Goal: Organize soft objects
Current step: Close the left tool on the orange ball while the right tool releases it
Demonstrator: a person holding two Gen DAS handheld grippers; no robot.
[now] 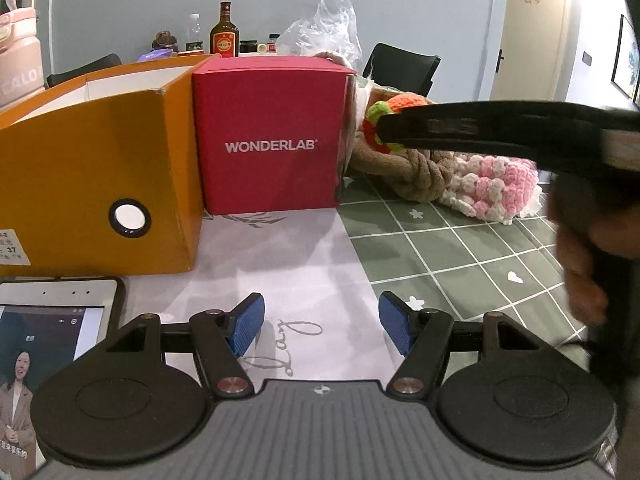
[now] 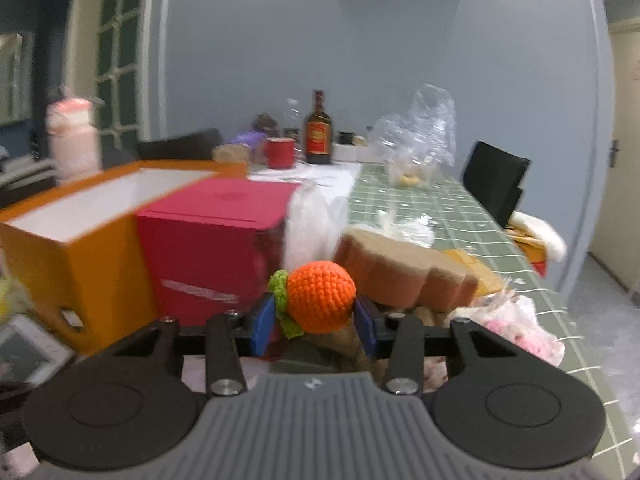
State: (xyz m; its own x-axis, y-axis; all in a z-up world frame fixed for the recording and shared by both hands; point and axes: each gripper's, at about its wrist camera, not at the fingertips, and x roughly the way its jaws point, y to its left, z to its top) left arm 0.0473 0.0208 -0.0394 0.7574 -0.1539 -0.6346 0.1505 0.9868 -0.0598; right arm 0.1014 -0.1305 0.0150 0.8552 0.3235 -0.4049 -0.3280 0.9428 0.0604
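Note:
An orange crocheted ball with green leaves sits between the blue pads of my right gripper, which is shut on it. In the left wrist view the right gripper reaches in from the right, its tip at the orange ball. Below it lie a brown knotted rope plush and a pink-and-white crocheted piece. My left gripper stands open low over the table, with nothing between its fingers. An open orange box and a red box stand to the left.
A tablet lies at the near left edge. At the far end of the table are a brown bottle, a clear plastic bag and a red mug. A black chair stands on the right. A tan plush lies behind the ball.

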